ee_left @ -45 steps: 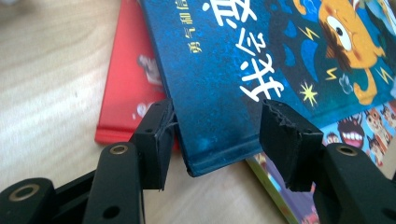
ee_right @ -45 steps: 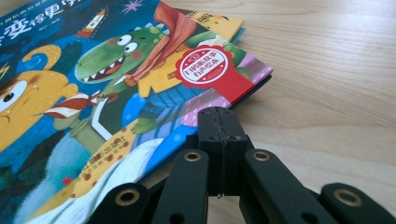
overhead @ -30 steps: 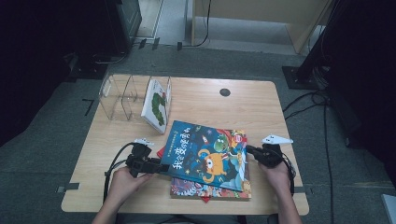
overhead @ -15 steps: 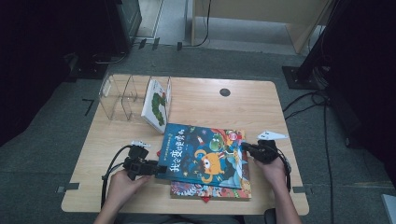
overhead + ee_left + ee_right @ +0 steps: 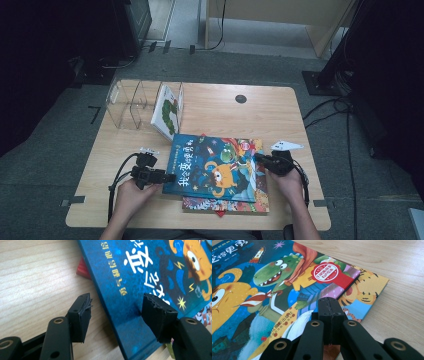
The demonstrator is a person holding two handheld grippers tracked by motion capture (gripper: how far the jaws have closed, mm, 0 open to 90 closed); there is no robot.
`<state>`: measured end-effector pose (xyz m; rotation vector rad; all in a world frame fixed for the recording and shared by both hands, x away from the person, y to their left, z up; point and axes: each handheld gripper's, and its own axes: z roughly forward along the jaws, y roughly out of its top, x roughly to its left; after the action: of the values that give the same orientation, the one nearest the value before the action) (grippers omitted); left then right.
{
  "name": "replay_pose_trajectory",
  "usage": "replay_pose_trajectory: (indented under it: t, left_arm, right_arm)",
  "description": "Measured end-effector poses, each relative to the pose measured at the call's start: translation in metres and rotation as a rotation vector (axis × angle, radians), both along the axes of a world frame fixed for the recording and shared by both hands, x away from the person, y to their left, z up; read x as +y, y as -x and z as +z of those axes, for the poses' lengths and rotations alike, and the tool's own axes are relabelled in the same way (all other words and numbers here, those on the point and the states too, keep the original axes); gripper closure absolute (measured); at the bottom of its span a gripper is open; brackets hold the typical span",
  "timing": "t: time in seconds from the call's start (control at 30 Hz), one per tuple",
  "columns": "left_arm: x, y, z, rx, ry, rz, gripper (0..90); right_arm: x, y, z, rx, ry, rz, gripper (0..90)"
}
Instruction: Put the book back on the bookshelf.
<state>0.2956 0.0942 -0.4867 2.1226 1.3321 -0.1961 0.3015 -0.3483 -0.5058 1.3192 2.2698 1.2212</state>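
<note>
On the wooden table (image 5: pixel 280 110) lies a blue picture book (image 5: pixel 215 167) — left tongs (image 5: pixel 117 312) just spreading astride its edge, right tongs (image 5: pixel 331 307) together.

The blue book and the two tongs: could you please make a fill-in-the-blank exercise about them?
1. The blue book lies on top of another ____.
2. The jaws of the right tongs are ____.
3. The jaws of the left tongs stand ____ around the edge of the blue book.
4. Near the clear holder, a small book stands ____.

Missing words: book; shut; open; upright
</note>
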Motion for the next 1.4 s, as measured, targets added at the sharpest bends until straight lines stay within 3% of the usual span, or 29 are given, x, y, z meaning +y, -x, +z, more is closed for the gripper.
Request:
replay_pose_trajectory:
  t: [0.27,0.43,0.57,0.67,0.87,1.03,1.13,1.23,1.3,1.4]
  left_arm:
    - [-0.008,-0.009,-0.004,0.032,0.036,-0.025,39.1]
    - [-0.011,-0.016,-0.007,0.094,0.064,-0.006,37.2]
    - [-0.012,-0.016,0.002,0.095,0.050,0.000,38.6]
    - [-0.010,-0.014,0.017,0.073,0.069,-0.007,41.9]
    - [-0.009,-0.017,0.050,0.084,0.128,-0.051,50.3]
    - [-0.009,-0.029,0.087,0.080,0.124,-0.067,55.6]
    - [-0.012,-0.038,0.103,0.084,0.110,-0.074,56.9]
    - [-0.016,-0.047,0.116,0.103,0.130,-0.097,60.7]
    - [-0.025,-0.052,0.126,0.096,0.109,-0.119,63.3]
    - [-0.027,-0.060,0.142,0.080,0.114,-0.141,69.1]
  right_arm:
    - [0.001,0.008,0.000,0.001,0.002,0.005,90.0]
    - [0.002,0.014,0.000,0.002,0.007,0.006,90.0]
    - [0.002,0.017,0.001,0.007,0.007,0.015,90.0]
    - [0.002,0.019,0.001,0.015,0.002,0.015,90.0]
    - [0.003,0.022,0.001,0.010,0.005,0.025,90.0]
    - [0.009,0.021,0.000,0.016,-0.012,0.054,90.0]
    - [0.017,0.019,0.000,0.013,-0.015,0.073,90.0]
    - [0.026,0.018,-0.001,0.016,-0.030,0.093,90.0]
    - [0.034,0.017,-0.002,0.017,-0.058,0.133,90.0]
    - [0.052,0.017,0.000,-0.015,0.000,0.164,90.0]
